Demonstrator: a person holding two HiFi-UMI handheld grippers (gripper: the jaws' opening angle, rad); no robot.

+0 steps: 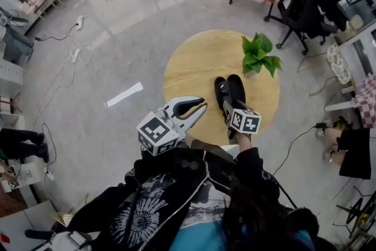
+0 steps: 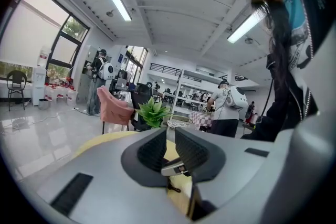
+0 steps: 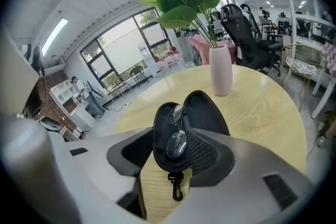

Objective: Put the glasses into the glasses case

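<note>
Right gripper view: my right gripper (image 3: pixel 170 134), jaws wide apart, gripping nothing.
Glasses case (image 3: pixel 207 113): lying open on the round wooden table (image 3: pixel 262 107), near end between my right jaws, pads off it.
Glasses (image 3: pixel 177 143): folded inside the case's left half.
Plant vase (image 3: pixel 220 68): 1 o'clock of the case, apart.
Left gripper (image 2: pixel 170 136): jaws closed to a slit, holding nothing.

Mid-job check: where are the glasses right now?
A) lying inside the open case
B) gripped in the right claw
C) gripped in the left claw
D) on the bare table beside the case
A: the right gripper view shows the glasses lying in the open glasses case on the table.
</note>
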